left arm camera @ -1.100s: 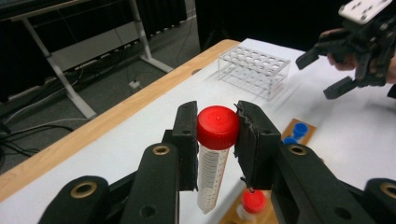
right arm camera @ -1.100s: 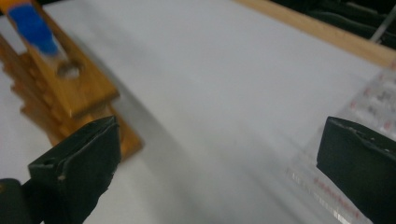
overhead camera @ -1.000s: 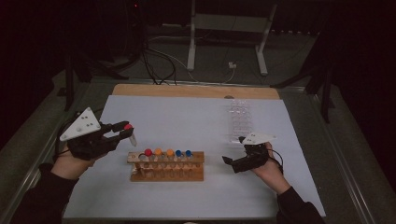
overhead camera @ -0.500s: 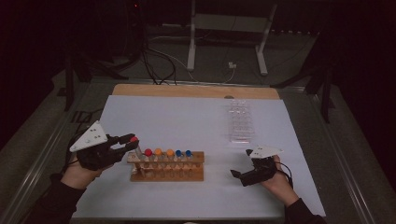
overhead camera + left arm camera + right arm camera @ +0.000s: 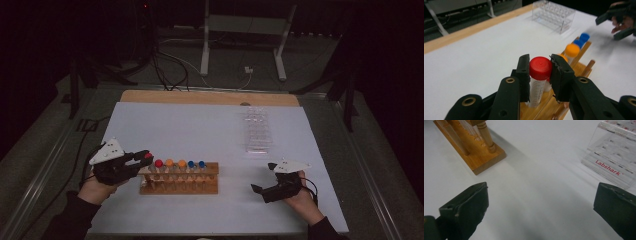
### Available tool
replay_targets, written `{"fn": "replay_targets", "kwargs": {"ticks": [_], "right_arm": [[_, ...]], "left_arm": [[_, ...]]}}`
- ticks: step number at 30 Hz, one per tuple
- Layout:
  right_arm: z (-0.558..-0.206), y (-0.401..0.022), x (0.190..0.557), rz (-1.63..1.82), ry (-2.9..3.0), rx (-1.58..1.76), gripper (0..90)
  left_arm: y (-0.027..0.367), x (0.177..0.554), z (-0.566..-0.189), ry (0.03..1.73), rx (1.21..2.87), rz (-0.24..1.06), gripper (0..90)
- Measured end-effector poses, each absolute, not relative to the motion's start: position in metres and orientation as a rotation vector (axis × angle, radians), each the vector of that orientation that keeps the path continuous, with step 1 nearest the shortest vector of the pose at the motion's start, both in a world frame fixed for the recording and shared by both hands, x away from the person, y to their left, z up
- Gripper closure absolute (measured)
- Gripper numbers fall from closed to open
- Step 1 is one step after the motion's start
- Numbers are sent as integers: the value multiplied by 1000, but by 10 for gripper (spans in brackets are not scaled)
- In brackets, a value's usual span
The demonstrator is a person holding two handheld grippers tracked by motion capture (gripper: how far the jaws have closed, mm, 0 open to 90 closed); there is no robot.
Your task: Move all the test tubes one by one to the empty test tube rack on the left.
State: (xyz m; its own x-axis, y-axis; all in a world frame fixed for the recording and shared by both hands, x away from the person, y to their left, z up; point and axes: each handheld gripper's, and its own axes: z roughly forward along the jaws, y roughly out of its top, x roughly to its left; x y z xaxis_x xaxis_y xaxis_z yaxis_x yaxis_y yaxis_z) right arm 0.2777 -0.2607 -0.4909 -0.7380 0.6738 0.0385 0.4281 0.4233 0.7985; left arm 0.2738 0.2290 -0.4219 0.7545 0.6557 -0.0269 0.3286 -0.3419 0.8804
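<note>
My left gripper [image 5: 145,159] [image 5: 540,72] is shut on a red-capped tube [image 5: 540,68] just under its cap. The tube stands upright at the left end of the wooden rack [image 5: 180,187], with its lower part down among the rack's top holes. Red, orange and blue capped tubes [image 5: 180,164] fill the row to its right. In the left gripper view the orange cap [image 5: 572,50] and the blue caps [image 5: 584,37] show behind the held tube. My right gripper [image 5: 257,190] [image 5: 541,212] rests low over the white mat right of the rack, open, with nothing between its jaws.
A clear plastic tube rack [image 5: 257,132] [image 5: 616,157] stands on the mat at the back right, beyond my right gripper. The white mat [image 5: 200,125] covers a wooden tabletop [image 5: 200,96]. Cables and a metal stand lie on the floor behind.
My left gripper has come down with the red-capped tube to the rack's left end. My right gripper has drawn back toward the front edge of the mat.
</note>
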Motion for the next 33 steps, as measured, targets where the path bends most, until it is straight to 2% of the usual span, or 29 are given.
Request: {"fn": "replay_targets", "kwargs": {"ticks": [17, 21, 26, 30, 32, 33], "right_arm": [[-493, -259, 278, 1224, 2414, 949, 0], [-493, -259, 277, 1228, 2415, 941, 0], [-493, -258, 277, 1234, 2418, 939, 0], [-492, -259, 277, 1241, 2421, 939, 0], [-492, -259, 276, 1247, 2417, 941, 0], [-492, -259, 276, 1248, 2417, 939, 0]], "left_arm": [[230, 276, -438, 756, 1987, 381, 713], [231, 276, -439, 748, 1978, 367, 689], [232, 271, -435, 752, 1987, 380, 366], [232, 266, -436, 733, 2015, 338, 182], [235, 266, -439, 732, 2011, 301, 140], [236, 266, -441, 714, 2011, 274, 76]]}}
